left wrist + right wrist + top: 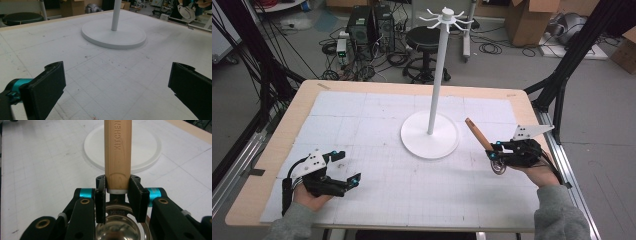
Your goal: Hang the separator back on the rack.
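Observation:
A kitchen utensil with a wooden handle point(477, 132) and a shiny metal head point(498, 167) is held at the table's right side. My right gripper point(492, 151) is shut on the handle's lower end, and the handle slants up and left toward the stand. In the right gripper view the pads clamp the handle point(117, 152) just above the metal bowl point(117, 227). A white stand point(438, 70) with a ring of hooks point(446, 19) rises from a round base point(430, 134) at mid-table. My left gripper point(348, 166) rests at the front left, open and with nothing between its fingers point(47, 87).
A white gridded mat point(377, 120) covers the wooden table point(287, 125). Black frame posts point(572, 55) stand at both sides. On the floor beyond are a black stool point(426, 37), computer cases point(369, 25), cables and cardboard boxes point(529, 20).

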Demonstrator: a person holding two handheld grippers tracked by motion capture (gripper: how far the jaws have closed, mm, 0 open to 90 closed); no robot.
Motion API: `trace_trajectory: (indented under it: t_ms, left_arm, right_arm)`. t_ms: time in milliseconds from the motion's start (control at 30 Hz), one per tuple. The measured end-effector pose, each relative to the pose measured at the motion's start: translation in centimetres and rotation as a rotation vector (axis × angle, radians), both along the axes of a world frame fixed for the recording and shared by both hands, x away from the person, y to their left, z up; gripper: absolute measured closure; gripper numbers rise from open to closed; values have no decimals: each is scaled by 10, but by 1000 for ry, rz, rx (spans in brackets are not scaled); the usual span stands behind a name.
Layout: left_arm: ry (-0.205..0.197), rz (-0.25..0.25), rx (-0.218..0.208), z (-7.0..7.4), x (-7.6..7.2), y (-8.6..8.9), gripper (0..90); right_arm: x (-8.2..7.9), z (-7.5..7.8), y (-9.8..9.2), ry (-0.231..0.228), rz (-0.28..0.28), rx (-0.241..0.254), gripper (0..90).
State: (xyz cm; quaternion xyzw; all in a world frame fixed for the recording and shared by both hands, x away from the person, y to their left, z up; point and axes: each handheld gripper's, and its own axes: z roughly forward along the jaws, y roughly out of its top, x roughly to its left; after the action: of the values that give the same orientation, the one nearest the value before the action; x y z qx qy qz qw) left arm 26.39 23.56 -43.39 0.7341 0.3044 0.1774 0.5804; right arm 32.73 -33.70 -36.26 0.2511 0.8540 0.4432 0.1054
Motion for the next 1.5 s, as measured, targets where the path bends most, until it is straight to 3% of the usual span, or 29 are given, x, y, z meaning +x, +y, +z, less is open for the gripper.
trace_trajectory:
  t_ms: [233, 533, 833, 1000, 1233, 1500]
  left_arm:
    - [-2, -2, -2, 0, 0, -1, 17]
    - [-4, 0, -2, 0, 0, -1, 17]
    - [-5, -1, 0, 0, 0, 0, 17]
    - [-8, -1, 1, 0, 0, 0, 17]
    - [-7, 0, 3, 0, -1, 0, 17]
    - [-8, 1, 1, 1, 0, 0, 17]
  right_arm:
    - [0, 5, -2, -25, -46, 60, 698]
    - [-1, 15, 0, -96, -102, 163, 697]
    - [2, 25, 16, -125, -88, 208, 697]
    - [3, 34, 26, -163, -79, 242, 697]
    - [5, 43, 34, -197, -94, 292, 697]
    - [9, 53, 44, -201, -107, 323, 698]
